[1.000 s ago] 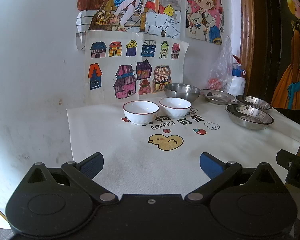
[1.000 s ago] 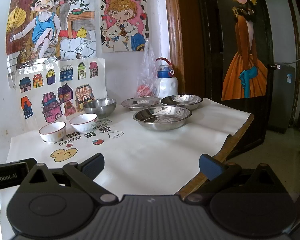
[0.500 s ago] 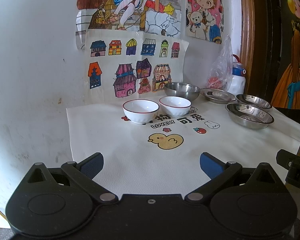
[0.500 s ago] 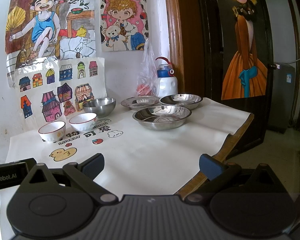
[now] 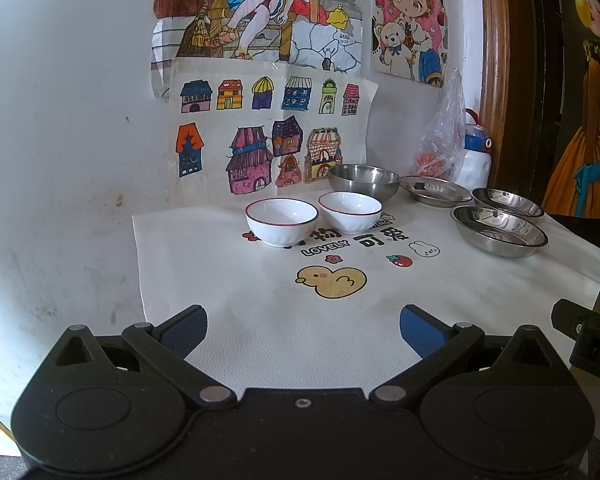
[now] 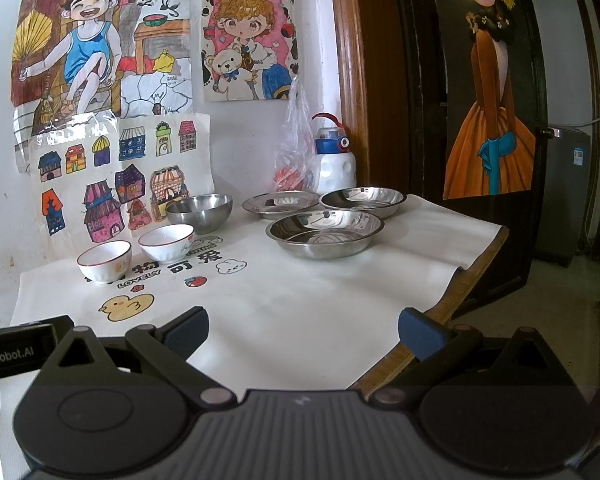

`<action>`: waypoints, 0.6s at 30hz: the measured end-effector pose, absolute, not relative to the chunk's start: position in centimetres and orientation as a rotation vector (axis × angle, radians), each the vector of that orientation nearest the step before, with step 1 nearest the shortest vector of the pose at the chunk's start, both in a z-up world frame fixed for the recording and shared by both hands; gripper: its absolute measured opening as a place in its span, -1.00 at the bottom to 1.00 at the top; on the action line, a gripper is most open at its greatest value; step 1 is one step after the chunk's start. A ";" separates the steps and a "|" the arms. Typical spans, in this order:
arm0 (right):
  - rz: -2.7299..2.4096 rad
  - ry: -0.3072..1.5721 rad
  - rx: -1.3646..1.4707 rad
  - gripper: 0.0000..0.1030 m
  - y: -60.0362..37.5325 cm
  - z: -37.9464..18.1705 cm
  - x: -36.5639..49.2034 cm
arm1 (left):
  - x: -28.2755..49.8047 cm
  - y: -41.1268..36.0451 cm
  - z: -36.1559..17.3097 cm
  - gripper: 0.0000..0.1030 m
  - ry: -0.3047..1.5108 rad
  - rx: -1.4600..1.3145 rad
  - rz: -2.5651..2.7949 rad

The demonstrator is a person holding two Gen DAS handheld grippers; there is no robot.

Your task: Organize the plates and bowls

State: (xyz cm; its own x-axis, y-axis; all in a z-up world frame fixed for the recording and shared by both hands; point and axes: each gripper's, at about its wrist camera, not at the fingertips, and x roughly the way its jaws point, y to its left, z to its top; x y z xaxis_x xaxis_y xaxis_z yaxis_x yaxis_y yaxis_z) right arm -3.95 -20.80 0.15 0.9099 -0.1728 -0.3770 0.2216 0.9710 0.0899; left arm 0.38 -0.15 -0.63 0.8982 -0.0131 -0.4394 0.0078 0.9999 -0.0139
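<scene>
On tablecloth (image 5: 260,312), two white bowls (image 5: 282,226), steel plates (image 5: 500,230)

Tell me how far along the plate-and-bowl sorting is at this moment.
Nothing looks done: no dish is stacked. The two white bowls sit side by side, the steel bowl behind them, and three steel plates lie separately to the right. Nothing is in hand: the left gripper and right gripper are open and empty at the table's near edge. All grouping remains.

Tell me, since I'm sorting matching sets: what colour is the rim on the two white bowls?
Thin dark red, on both white bowls; clearest in the left wrist view.
</scene>
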 end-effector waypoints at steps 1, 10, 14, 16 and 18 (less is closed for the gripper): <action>-0.204 0.376 0.132 1.00 -20.8 0.1 -4.0 | 0.4 -0.1 -0.6 0.98 0.455 -0.012 -0.011; -0.202 0.378 0.134 1.00 -20.8 0.1 -3.8 | 0.5 -0.3 -1.2 0.98 0.461 -0.017 -0.009; -0.197 0.379 0.136 1.00 -20.8 -0.1 -3.8 | 0.5 -0.3 -1.2 0.98 0.464 -0.022 -0.012; -0.194 0.380 0.134 1.00 -20.9 -0.4 -3.8 | 0.6 -0.3 -1.4 0.98 0.469 -0.023 -0.015; -0.191 0.383 0.135 1.00 -21.0 -0.8 -3.7 | 0.8 -0.2 -1.3 0.98 0.475 -0.029 -0.022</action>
State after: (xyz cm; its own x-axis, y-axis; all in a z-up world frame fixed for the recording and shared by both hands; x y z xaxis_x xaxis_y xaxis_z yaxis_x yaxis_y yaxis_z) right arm -3.74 -20.97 -0.78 0.9099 -0.1588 -0.3832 0.2097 0.9732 0.0945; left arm 0.83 -0.25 -1.34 0.8890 -0.0281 -0.4570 0.0146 0.9994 -0.0329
